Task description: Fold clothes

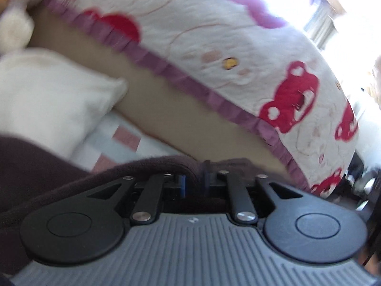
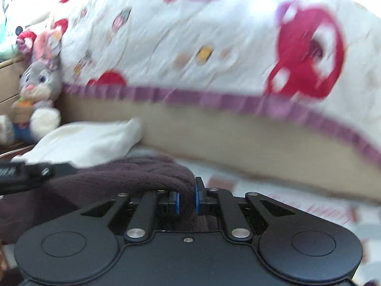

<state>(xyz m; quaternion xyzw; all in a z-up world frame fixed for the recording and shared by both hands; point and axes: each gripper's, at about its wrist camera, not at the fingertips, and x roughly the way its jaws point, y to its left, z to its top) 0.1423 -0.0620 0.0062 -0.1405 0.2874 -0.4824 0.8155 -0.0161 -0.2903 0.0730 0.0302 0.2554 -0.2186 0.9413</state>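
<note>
Right wrist view: bear-print quilt fills the upper frame; right claw and left claw both pinch a dark fuzzy garment.

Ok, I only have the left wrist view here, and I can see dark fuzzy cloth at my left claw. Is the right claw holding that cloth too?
Observer: Yes, the right claw is shut on a fold of the dark purple cloth, pinched between its blue pads.
Operator: Is my left claw visible from over there?
Observer: A blurred black part of a tool shows at the left edge, above the cloth; I cannot tell its jaws from that.
Operator: What is that blurry toy in the corner?
Observer: A grey stuffed rabbit, sitting beside the white pillow.
</note>
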